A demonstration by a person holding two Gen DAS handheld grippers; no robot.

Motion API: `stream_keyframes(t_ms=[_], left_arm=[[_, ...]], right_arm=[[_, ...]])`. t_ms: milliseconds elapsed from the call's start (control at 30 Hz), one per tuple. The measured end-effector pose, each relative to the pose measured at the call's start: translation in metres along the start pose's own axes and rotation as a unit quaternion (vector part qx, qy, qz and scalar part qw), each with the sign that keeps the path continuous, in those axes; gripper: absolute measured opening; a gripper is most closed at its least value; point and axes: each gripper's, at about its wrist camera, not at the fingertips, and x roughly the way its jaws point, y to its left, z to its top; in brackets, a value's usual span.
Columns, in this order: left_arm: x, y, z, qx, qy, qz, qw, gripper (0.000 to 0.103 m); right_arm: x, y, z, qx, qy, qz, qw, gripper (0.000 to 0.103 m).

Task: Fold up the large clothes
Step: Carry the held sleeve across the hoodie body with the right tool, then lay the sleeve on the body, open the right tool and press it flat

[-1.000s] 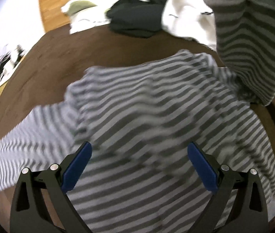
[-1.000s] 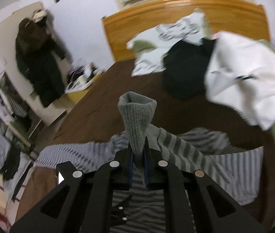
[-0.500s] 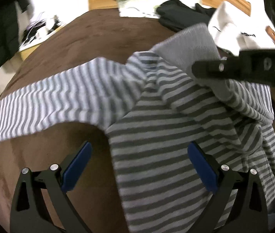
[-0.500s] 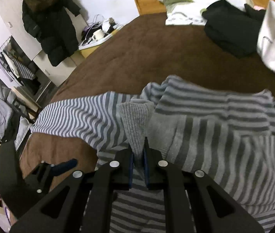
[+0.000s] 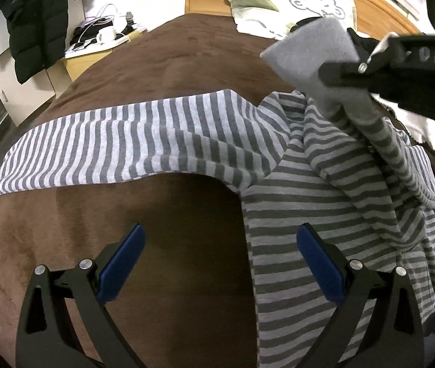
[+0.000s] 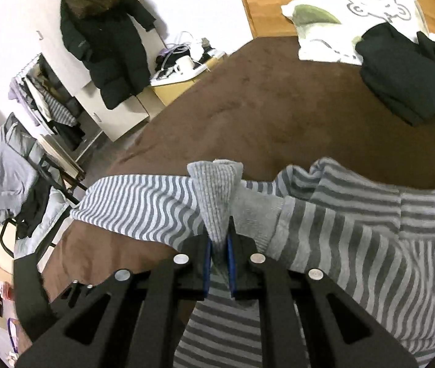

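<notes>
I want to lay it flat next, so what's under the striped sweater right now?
The striped sweater lies on the brown blanket, its left sleeve spread flat. The right gripper pinches the grey cuff over the body. Whatever lies beneath the fabric is hidden.

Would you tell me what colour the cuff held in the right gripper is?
Plain light grey, ribbed cuff, clearest in the right wrist view.

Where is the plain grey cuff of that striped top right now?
The grey cuff is pinched in the right gripper, lifted over the striped top on the brown bed, right of the outstretched sleeve.
</notes>
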Motion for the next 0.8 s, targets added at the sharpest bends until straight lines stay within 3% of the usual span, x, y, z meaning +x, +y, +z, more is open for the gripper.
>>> stream_keyframes(t_ms=[200, 267, 333, 367, 400, 433, 600, 800], left_arm=[[-0.001, 0.01, -0.007, -0.001, 0.006, 0.003, 1.0, 0.096], [-0.001, 0.015, -0.01, -0.005, 0.008, 0.006, 0.9999, 0.096], [-0.002, 0.02, -0.011, -0.011, 0.008, 0.006, 0.9999, 0.096], [-0.003, 0.023, -0.012, -0.013, 0.008, 0.004, 0.9999, 0.096], [-0.004, 0.024, -0.012, -0.013, 0.008, 0.002, 0.9999, 0.096], [-0.004, 0.025, -0.011, -0.01, 0.009, 0.001, 0.9999, 0.096], [-0.005, 0.023, -0.003, 0.0, 0.006, -0.013, 0.9999, 0.096], [0.014, -0.001, 0.03, 0.021, 0.01, -0.085, 0.9961, 0.096]], right_arm=[[0.045, -0.016, -0.032, 0.036, 0.06, 0.004, 0.998, 0.012], [0.053, -0.019, -0.04, 0.048, 0.071, 0.008, 0.996, 0.018], [0.055, -0.024, -0.047, 0.068, 0.083, 0.026, 0.994, 0.033], [0.051, -0.025, -0.048, 0.075, 0.082, 0.036, 0.993, 0.039], [0.045, -0.026, -0.049, 0.076, 0.076, 0.043, 0.993, 0.052], [0.035, -0.025, -0.049, 0.072, 0.063, 0.04, 0.995, 0.056], [-0.015, -0.033, -0.046, 0.062, 0.021, 0.021, 0.998, 0.057], [-0.074, -0.069, -0.06, 0.033, -0.005, -0.044, 0.998, 0.064]])
